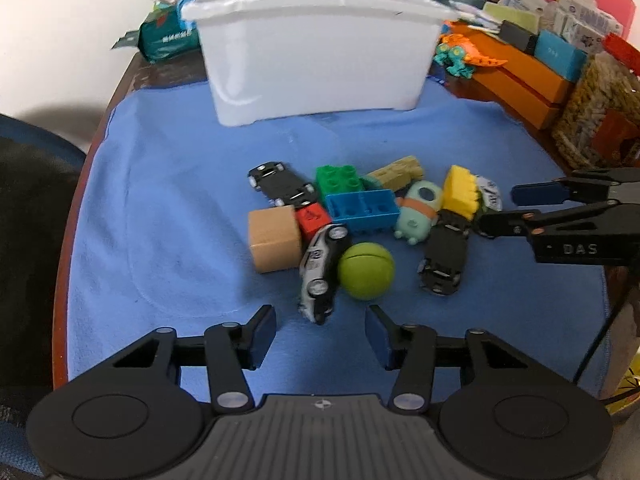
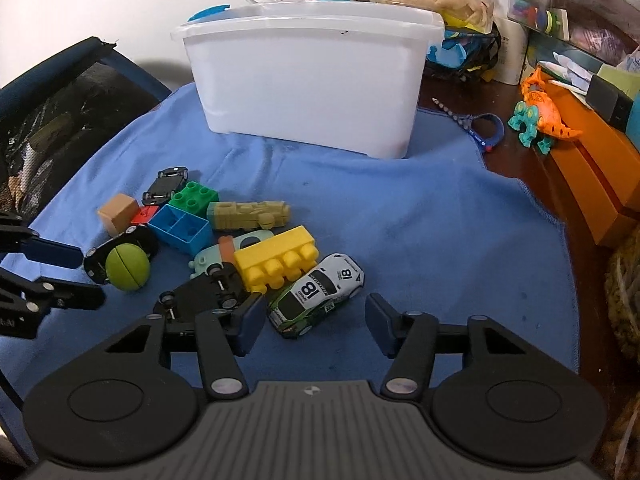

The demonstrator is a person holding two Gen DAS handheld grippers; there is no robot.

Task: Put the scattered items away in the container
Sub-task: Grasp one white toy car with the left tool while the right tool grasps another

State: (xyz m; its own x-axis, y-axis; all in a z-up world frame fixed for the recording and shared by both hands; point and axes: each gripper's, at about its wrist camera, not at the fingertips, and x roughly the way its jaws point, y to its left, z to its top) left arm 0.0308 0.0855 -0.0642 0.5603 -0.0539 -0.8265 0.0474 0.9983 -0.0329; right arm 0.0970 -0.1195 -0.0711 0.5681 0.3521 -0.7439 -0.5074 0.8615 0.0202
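Note:
Scattered toys lie in a heap on the blue cloth [image 1: 160, 220] in front of the white container [image 1: 312, 60]. My left gripper [image 1: 320, 328] is open, with the tail of a white and black toy car [image 1: 320, 276] just between its fingertips and a green ball [image 1: 366, 266] beside the car. My right gripper [image 2: 314, 322] is open around the near end of a white and green race car [image 2: 316, 294], pads not touching it. A yellow brick [image 2: 276, 264] and an upturned black car [image 2: 204, 292] lie at its left finger. Blue and green bricks [image 1: 362, 210] and a tan cube [image 1: 274, 238] sit further back.
Orange boxes [image 2: 592, 176] with an orange and teal dinosaur toy [image 2: 540, 116] line the right side. Bags and packets are piled behind the container [image 2: 304, 76]. A dark chair [image 2: 60, 108] stands past the table's left edge. Bare cloth lies right of the heap.

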